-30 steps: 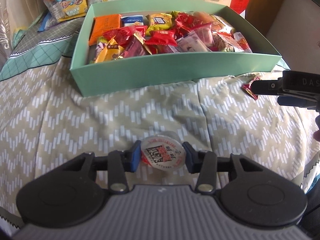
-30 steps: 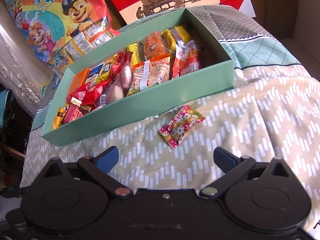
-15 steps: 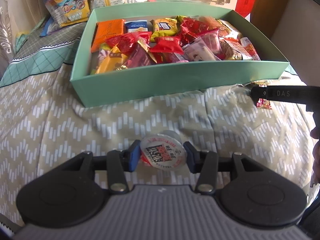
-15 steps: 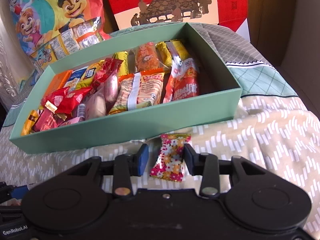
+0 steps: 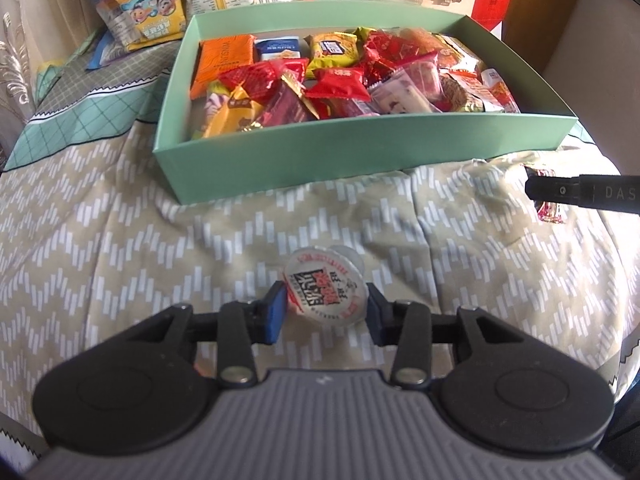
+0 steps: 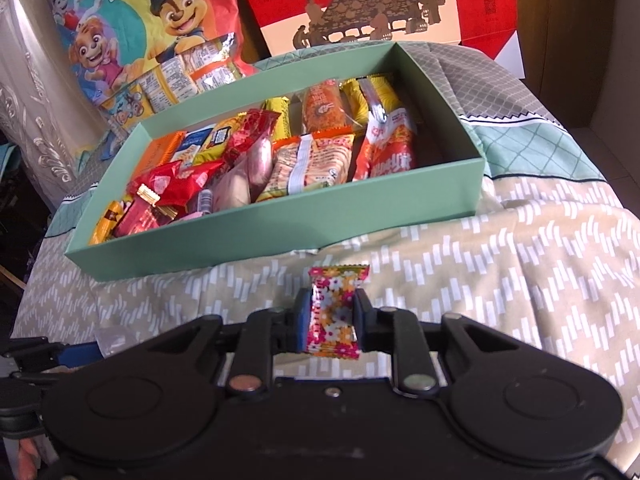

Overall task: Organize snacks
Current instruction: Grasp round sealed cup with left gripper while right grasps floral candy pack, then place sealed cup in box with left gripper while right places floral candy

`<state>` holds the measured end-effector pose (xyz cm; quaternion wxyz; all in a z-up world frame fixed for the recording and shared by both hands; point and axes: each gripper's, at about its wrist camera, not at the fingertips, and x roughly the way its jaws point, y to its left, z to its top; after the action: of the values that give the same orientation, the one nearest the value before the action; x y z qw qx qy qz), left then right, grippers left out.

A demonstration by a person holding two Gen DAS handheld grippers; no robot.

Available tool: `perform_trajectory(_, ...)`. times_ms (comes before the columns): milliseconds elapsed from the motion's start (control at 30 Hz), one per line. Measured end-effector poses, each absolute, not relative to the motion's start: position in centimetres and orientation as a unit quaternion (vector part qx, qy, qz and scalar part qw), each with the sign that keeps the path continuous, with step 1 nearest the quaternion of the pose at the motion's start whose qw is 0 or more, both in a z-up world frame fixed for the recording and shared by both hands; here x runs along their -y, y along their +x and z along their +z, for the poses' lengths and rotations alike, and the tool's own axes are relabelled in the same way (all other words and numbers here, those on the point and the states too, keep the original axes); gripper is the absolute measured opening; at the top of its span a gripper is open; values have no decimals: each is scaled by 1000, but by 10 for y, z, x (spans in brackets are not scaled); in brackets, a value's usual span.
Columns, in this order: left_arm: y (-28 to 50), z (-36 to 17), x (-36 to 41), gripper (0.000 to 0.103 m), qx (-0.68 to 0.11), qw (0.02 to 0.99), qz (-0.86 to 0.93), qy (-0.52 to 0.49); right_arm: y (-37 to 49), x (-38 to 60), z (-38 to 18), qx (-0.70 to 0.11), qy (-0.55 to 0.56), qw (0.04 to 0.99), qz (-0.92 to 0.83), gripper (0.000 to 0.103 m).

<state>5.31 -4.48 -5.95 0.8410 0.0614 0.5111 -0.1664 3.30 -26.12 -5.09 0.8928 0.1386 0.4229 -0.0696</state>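
Observation:
A green box (image 5: 360, 152) full of wrapped snacks sits on the patterned cloth; it also shows in the right wrist view (image 6: 280, 236). My left gripper (image 5: 325, 312) is shut on a round jelly cup (image 5: 325, 293) with a printed lid, held just above the cloth in front of the box. My right gripper (image 6: 330, 322) is shut on a floral candy packet (image 6: 335, 312), lifted in front of the box's near wall. In the left wrist view the right gripper's finger (image 5: 580, 193) shows at the right edge with the candy (image 5: 550, 213) under it.
Large snack bags (image 6: 160, 40) and a red gift box (image 6: 380, 8) stand behind the green box. More packets (image 5: 144, 16) lie at the back left. A wooden cabinet (image 6: 580, 20) is at the right. The cloth-covered surface drops off at its right and near edges.
My right gripper moved in around the floral candy, shut on it and lifted it. My left gripper kept hold of the jelly cup and drew nearer to the box.

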Motion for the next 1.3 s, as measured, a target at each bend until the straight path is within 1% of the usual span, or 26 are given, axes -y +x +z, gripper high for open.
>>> perform_trajectory(333,67,-15,51,40,-483,853,-193,47,31,278,-10,-392,161,905,-48,21)
perform_trajectory(567,105,11,72,40,-459,864,-203,37,50,294,11,-369,158,914,-54,21)
perform_trajectory(867,150,8,95,40,-472,859,-195,25,83,321,15,-369,167,911,-73,21)
perform_trajectory(1300,178,-11,113,40,-491,849,-194,32,103,336,-1,-391,136,905,-93,22)
